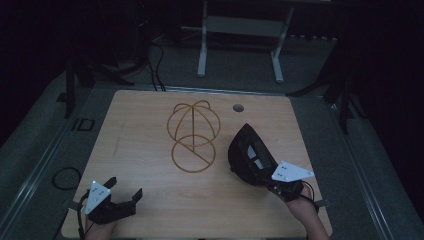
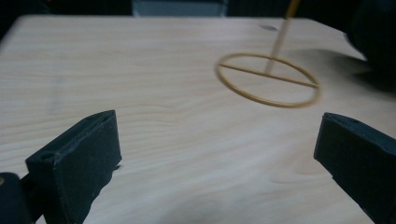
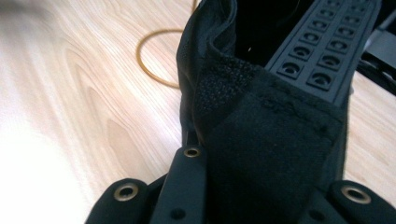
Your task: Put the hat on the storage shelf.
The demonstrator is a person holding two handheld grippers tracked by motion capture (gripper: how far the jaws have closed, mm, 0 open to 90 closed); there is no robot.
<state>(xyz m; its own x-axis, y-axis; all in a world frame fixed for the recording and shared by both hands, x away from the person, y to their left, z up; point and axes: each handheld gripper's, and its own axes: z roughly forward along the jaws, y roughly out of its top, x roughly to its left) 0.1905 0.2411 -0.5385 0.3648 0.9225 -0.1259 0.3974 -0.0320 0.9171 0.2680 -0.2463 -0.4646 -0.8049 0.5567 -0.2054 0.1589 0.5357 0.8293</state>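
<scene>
a light wooden tabletop (image 1: 140, 150) carries a gold wire stand (image 1: 193, 135) near its middle, slightly toward the far edge: a flat ring with a crossbar lies on the wood and a slanted rod rises from it to a rounded wire cage. a small dark round hole (image 1: 238, 108) sits close to the far edge, just right of the stand. the left tongs (image 1: 126, 188) rest near the near left corner, held by a hand at the near edge, and their two black jaws stand spread wide with bare wood between them; in the left gripper view the left tongs (image 2: 217, 154) point toward the stand's base ring (image 2: 268, 79), which lies well apart from them. the right tongs (image 1: 267, 181) are near the near right corner and pinch a black cap (image 1: 247, 155) by its back strap, with the cap lifted and tilted beside the stand's ring. in the right gripper view the fuzzy fastening strap and a perforated plastic band of the black cap (image 3: 271, 112) sit between the jaws, which seem pressed on the fabric, though the tips are hidden by it.
</scene>
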